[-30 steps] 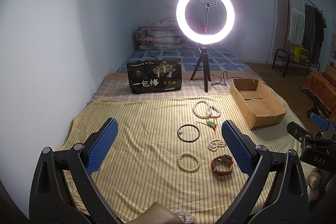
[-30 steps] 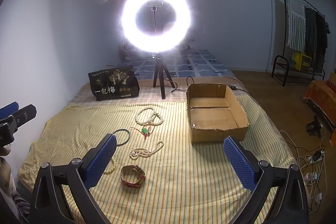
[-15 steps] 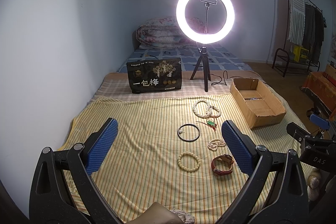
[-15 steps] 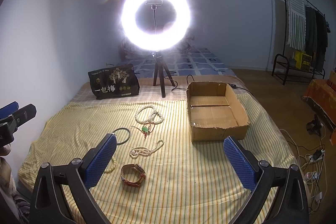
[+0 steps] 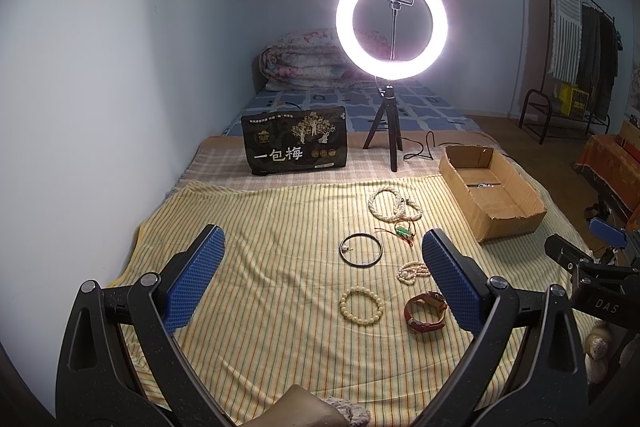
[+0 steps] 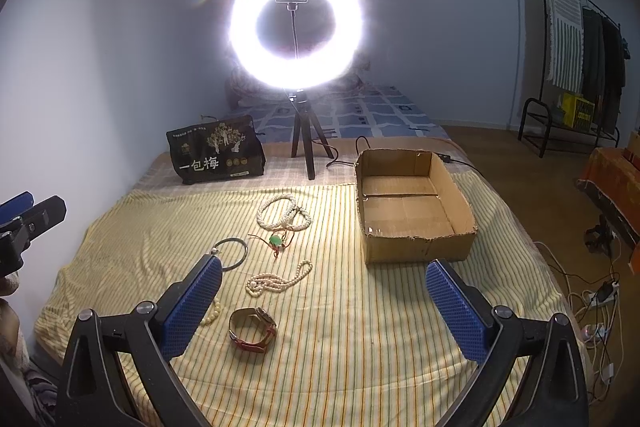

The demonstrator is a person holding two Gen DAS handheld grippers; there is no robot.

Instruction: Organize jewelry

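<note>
I hold my left gripper (image 5: 322, 281) and my right gripper (image 6: 322, 301) above the striped sheet (image 6: 360, 347), both spread wide with nothing between the blue pads. The jewelry lies loose on the sheet: a red-strapped watch (image 6: 252, 329) nearest me, a bead bracelet (image 5: 362, 306) beside it, a small pearl strand (image 6: 278, 279), a black bangle (image 5: 361, 250), a green pendant (image 6: 277, 241) on red cord, and a coiled white necklace (image 6: 283, 213). The cardboard box (image 6: 416, 251) stands to their right.
</note>
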